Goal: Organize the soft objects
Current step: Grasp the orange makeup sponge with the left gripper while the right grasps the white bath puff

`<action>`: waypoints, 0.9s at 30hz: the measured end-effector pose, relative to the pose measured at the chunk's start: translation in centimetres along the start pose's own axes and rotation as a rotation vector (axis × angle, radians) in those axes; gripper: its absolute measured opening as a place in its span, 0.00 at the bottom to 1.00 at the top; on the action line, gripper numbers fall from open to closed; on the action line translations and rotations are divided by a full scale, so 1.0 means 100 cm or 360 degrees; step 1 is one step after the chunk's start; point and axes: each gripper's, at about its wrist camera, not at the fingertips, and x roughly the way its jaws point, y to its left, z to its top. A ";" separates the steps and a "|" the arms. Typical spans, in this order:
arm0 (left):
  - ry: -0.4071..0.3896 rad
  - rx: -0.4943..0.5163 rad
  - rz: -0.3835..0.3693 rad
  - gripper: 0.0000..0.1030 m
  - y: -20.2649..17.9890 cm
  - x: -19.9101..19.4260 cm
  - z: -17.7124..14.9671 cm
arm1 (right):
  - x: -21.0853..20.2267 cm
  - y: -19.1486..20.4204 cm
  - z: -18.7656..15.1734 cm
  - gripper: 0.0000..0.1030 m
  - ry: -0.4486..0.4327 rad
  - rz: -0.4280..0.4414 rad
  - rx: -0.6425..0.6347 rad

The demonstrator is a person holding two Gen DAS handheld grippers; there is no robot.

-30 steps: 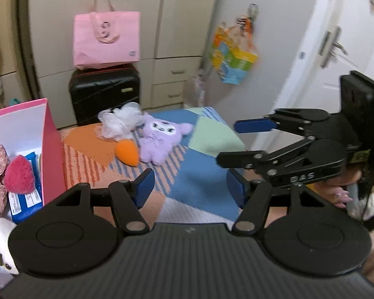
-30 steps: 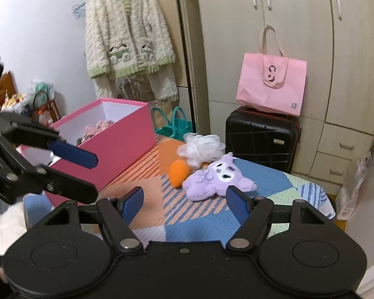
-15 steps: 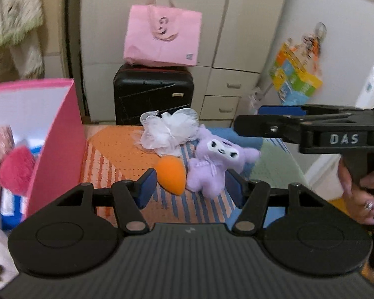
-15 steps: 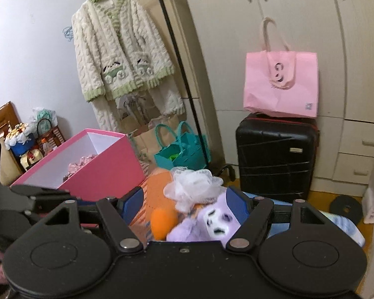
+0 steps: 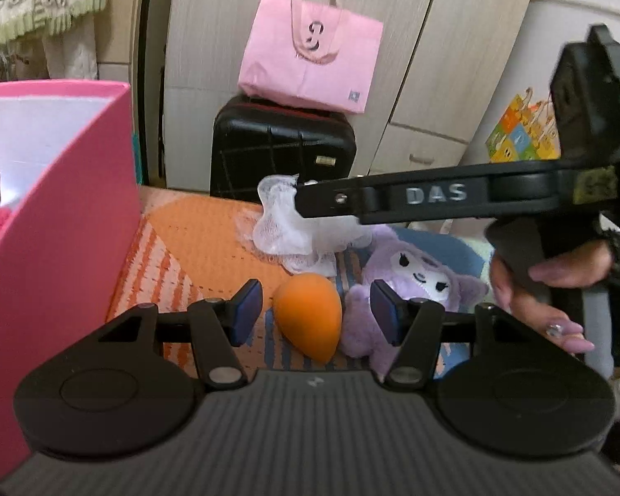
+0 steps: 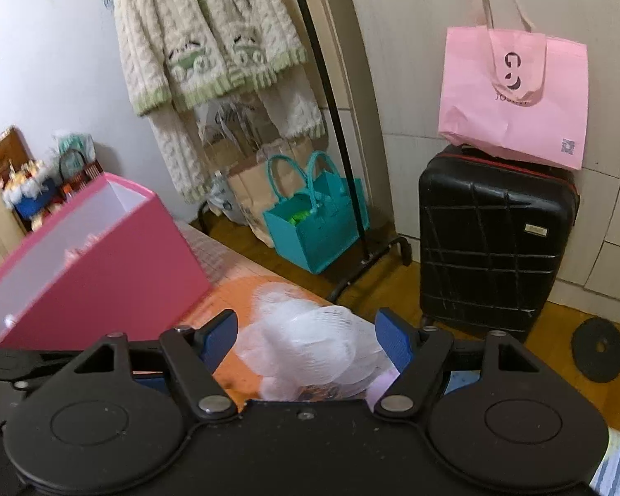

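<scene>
My left gripper (image 5: 316,310) has just been narrowing, its jaws partway apart around the orange sponge egg (image 5: 310,314) but not yet pressing it. The egg looks light and squashy, so I'd pinch its fat middle gently. My right gripper (image 6: 306,339) stands wide around the white mesh pouf (image 6: 310,343), airy and snag-prone. Both lie on the patchwork bedspread (image 5: 198,239), the purple plush (image 5: 413,285) just beside, the pink box (image 5: 62,215) at its left edge.

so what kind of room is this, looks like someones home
Most likely a bedroom in a home. A knitted cardigan hangs on a clothes rack beside built-in wardrobe doors, a black suitcase stands against them, and the soft toys lie on a patchwork bedspread.
</scene>
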 end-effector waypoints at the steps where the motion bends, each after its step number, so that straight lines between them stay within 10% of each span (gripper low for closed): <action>1: 0.0018 -0.0009 0.0006 0.55 0.000 0.002 0.000 | 0.005 -0.003 0.000 0.76 0.0016 0.0002 -0.0001; 10: 0.0125 -0.0070 0.0004 0.36 0.008 0.018 -0.002 | 0.024 -0.006 -0.006 0.70 0.0060 -0.0022 -0.0072; 27: 0.0073 -0.0002 -0.0080 0.35 0.002 -0.006 -0.004 | -0.013 0.032 -0.014 0.35 0.0015 -0.0157 -0.0311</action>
